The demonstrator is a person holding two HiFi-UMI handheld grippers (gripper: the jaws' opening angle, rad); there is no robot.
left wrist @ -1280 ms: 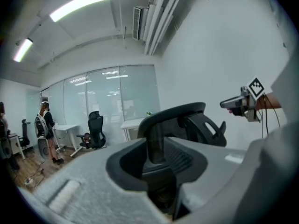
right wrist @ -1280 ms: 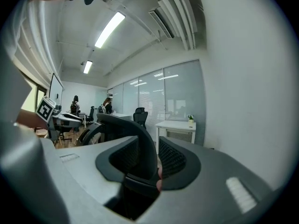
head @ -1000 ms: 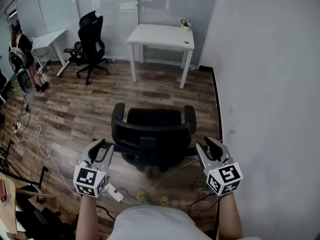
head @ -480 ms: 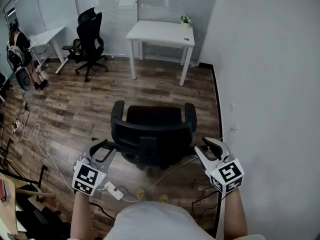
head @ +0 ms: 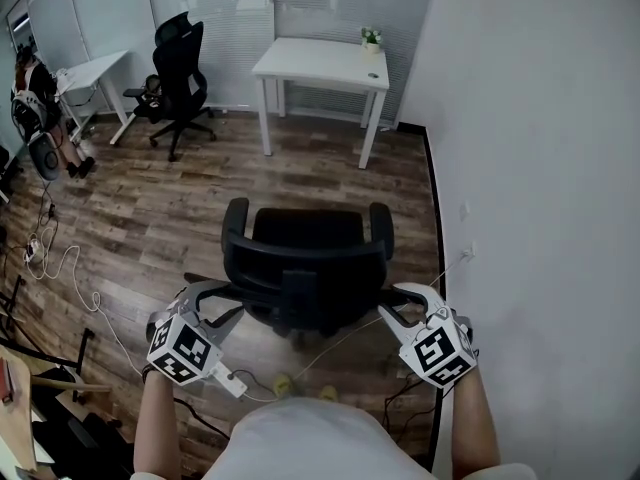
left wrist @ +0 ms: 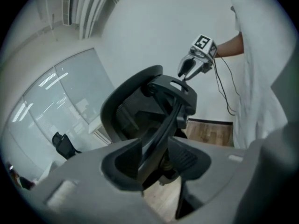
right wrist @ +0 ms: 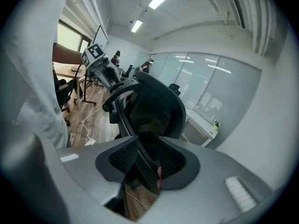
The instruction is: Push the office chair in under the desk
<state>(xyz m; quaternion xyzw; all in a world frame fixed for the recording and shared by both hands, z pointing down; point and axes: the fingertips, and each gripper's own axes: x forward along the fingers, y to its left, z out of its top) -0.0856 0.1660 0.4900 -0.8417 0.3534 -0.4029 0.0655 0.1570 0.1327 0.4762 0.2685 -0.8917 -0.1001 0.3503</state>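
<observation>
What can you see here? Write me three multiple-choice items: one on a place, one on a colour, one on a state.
1. The potted plant stands
A. on the desk straight ahead
B. on a shelf
C. on a chair seat

2. That desk is
A. black
B. white
C. brown

3. The near office chair is
A. tucked under the desk
B. tipped on its side
C. upright on the wooden floor, short of the desk

Key:
1 A, the plant sits at the desktop's far right corner.
2 B, its top and legs are white.
3 C, bare floorboards lie between the chair and the desk.
</observation>
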